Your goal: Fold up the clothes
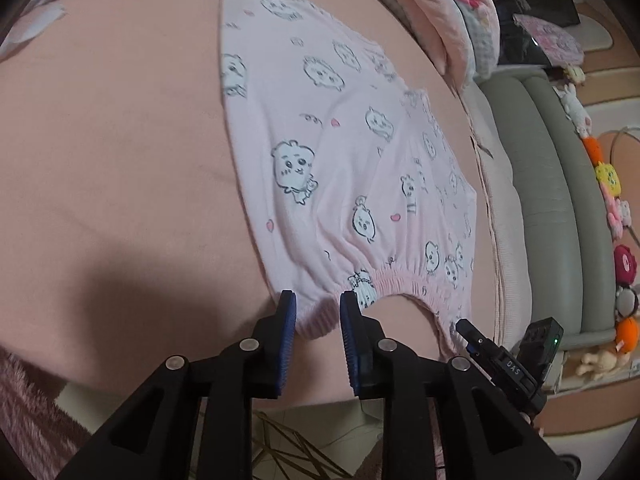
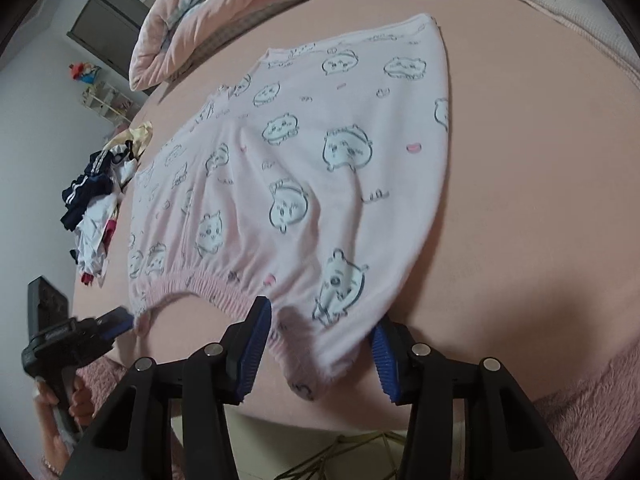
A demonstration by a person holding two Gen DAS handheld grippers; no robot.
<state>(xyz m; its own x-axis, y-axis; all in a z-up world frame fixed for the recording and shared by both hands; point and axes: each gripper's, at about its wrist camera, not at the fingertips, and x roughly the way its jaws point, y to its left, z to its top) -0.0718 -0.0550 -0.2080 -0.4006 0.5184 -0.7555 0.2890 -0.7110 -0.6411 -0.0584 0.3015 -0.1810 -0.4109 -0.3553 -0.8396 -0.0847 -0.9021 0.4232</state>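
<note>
Pink shorts (image 1: 352, 168) lie flat on the bed (image 1: 120, 140), waistband nearest; both the left gripper (image 1: 318, 308) and right gripper (image 2: 324, 332) straddle the waistband with jaws apart, not pinching, so closing now risks catching only the top layer or the sheet beneath.

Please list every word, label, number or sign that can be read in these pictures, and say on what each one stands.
"DAS": white letters, seen upside down, on the black body of the right claw, in the left wrist view.
Pink pyjama shorts: only cartoon animals, hearts and squiggles, no words.
Left claw body: a faint mark, too blurred to read.
</note>
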